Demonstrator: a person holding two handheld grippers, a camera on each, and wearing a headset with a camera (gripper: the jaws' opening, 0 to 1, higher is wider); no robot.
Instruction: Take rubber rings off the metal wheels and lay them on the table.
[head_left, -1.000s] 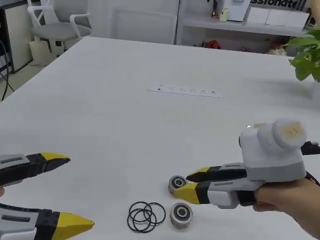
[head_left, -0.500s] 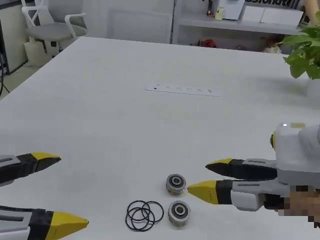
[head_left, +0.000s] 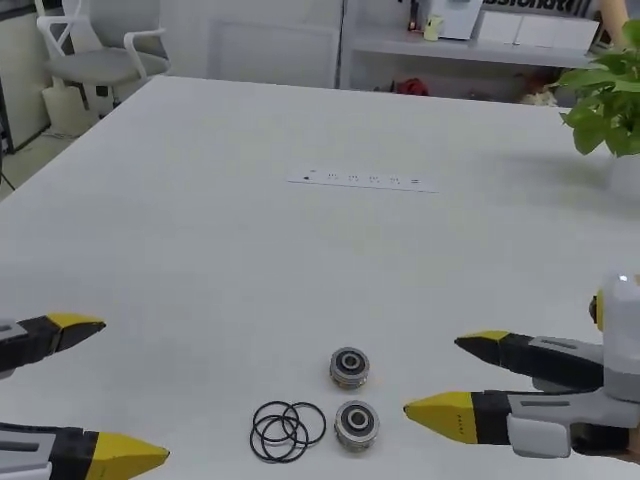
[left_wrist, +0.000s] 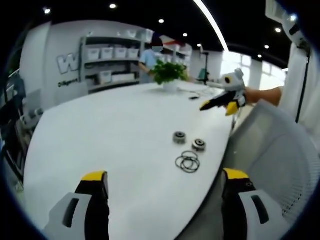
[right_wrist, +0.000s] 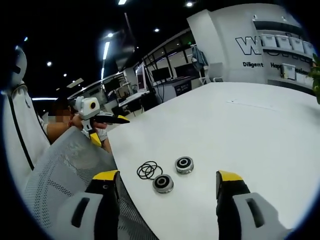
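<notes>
A loose pile of rubber rings (head_left: 287, 430) lies on the table (head_left: 250, 230), one metal wheel (head_left: 357, 424) just beside the rings and a second wheel (head_left: 349, 366) slightly farther off. The left gripper (head_left: 135, 392) and the right gripper (head_left: 432, 376) flank the rings, both spread wide and holding nothing.

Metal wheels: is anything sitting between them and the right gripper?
Nothing visible does. Only bare table lies between the open right gripper and the metal wheels; the rubber rings lie beyond them, toward the left gripper.
</notes>
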